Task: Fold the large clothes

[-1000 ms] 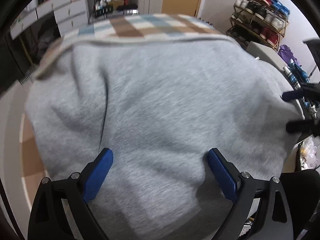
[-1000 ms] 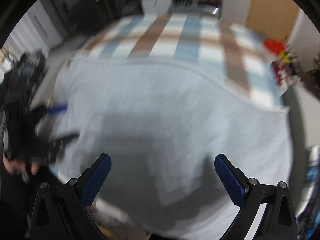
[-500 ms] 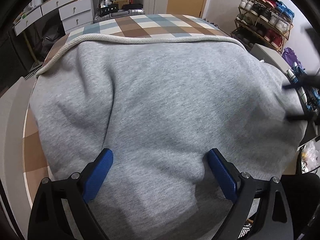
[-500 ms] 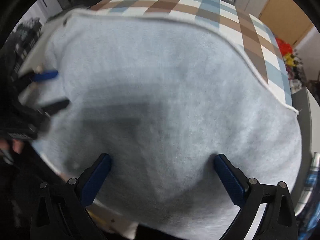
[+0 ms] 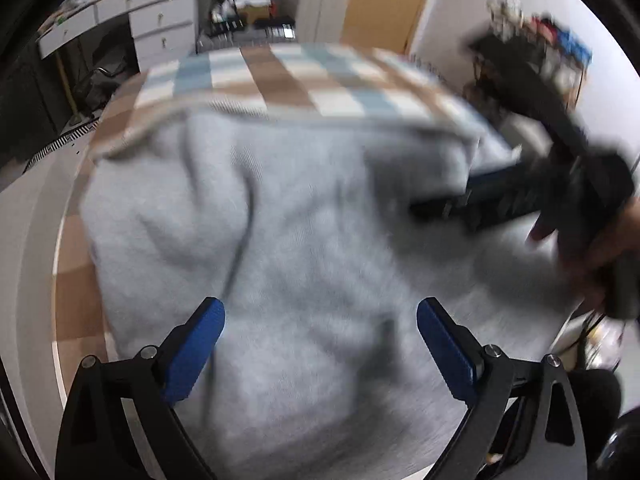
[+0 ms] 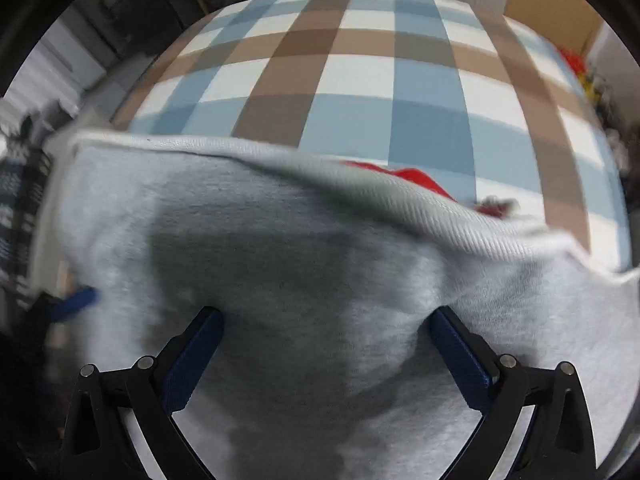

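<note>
A large grey sweatshirt (image 5: 304, 232) lies spread over a blue, brown and white checked bed cover (image 5: 304, 80). My left gripper (image 5: 320, 332) is open low over the near part of the cloth. Seen from the left wrist, my right gripper (image 5: 444, 194) reaches in from the right over the sweatshirt, blurred, with a hand (image 5: 600, 248) holding it. In the right wrist view the right gripper (image 6: 324, 344) is open, its fingers (image 6: 192, 360) pressed against the grey cloth (image 6: 280, 264). The ribbed hem (image 6: 400, 200) is raised, and something red (image 6: 416, 178) shows beneath it. The left gripper's blue finger (image 6: 76, 304) shows at the left edge.
The checked cover (image 6: 360, 80) stretches beyond the hem. White drawers (image 5: 160, 28), a wooden door (image 5: 388, 0) and a shoe rack (image 5: 552, 48) stand behind the bed. Floor (image 5: 32, 240) runs along the bed's left side.
The right gripper has swung in from the sweatshirt's right edge toward its middle. The hem now stands lifted and rumpled, showing red beneath. Both views blur with motion.
</note>
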{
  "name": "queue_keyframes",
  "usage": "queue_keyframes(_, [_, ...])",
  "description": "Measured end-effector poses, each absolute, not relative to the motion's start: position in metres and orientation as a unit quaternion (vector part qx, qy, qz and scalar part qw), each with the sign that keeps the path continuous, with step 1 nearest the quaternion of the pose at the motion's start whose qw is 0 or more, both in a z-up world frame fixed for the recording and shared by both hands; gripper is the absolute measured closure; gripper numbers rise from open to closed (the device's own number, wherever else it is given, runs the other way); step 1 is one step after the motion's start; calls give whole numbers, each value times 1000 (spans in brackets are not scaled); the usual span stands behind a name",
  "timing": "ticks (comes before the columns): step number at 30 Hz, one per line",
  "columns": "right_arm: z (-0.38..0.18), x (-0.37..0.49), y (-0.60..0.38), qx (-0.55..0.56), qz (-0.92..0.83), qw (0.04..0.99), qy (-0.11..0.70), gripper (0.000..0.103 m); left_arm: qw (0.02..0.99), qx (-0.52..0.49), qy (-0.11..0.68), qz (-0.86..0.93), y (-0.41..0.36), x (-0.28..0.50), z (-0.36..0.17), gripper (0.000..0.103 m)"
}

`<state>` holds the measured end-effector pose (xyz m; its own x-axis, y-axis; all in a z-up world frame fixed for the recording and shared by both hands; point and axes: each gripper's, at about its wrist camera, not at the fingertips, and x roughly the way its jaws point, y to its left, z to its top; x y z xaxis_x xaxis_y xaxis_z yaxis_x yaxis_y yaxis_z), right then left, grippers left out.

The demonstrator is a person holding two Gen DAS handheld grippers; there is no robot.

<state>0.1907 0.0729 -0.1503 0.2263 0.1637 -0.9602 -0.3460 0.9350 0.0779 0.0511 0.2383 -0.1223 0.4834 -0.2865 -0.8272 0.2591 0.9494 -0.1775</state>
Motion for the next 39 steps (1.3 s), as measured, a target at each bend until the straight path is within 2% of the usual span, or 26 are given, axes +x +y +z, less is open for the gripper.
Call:
queue_keyframes(3, [-145, 188, 67, -61, 180, 780, 596, 0, 872, -55, 459, -162, 249, 64, -106, 8])
queue_keyframes(8, [-108, 149, 13, 40, 237, 792, 561, 0, 854, -102, 483, -167, 246, 104, -106, 8])
queue_keyframes(12, [-100, 108, -17, 61, 251, 791, 554, 0, 844, -84, 523, -90, 250, 116, -132, 9])
queue_keyframes(15, [-112, 93, -31, 80, 251, 772, 578, 0, 854, -8, 513, -84, 232, 111, -142, 7])
queue_keyframes(18, [-131, 91, -30, 83, 245, 776, 575, 0, 862, -16, 501, -80, 232, 101, -140, 7])
queue_keyframes(23, [-136, 82, 1, 10, 202, 812, 548, 0, 860, -62, 495, -101, 252, 68, -125, 7])
queue_keyframes(26, [-126, 77, -12, 62, 203, 825, 523, 0, 857, -48, 508, -73, 257, 56, -123, 7])
queue_keyframes(29, [-103, 59, -43, 166, 239, 828, 480, 0, 848, -59, 515, -110, 255, 39, -121, 7])
queue_keyframes(32, [-94, 41, -55, 198, 259, 829, 454, 0, 848, -61, 513, -119, 254, 27, -118, 7])
queue_keyframes(35, [-105, 36, -55, 203, 265, 823, 459, 0, 835, -52, 536, -113, 254, 29, -134, 7])
queue_keyframes(39, [-138, 44, -71, 286, 267, 793, 466, 0, 819, -50, 565, -85, 260, 38, -161, 5])
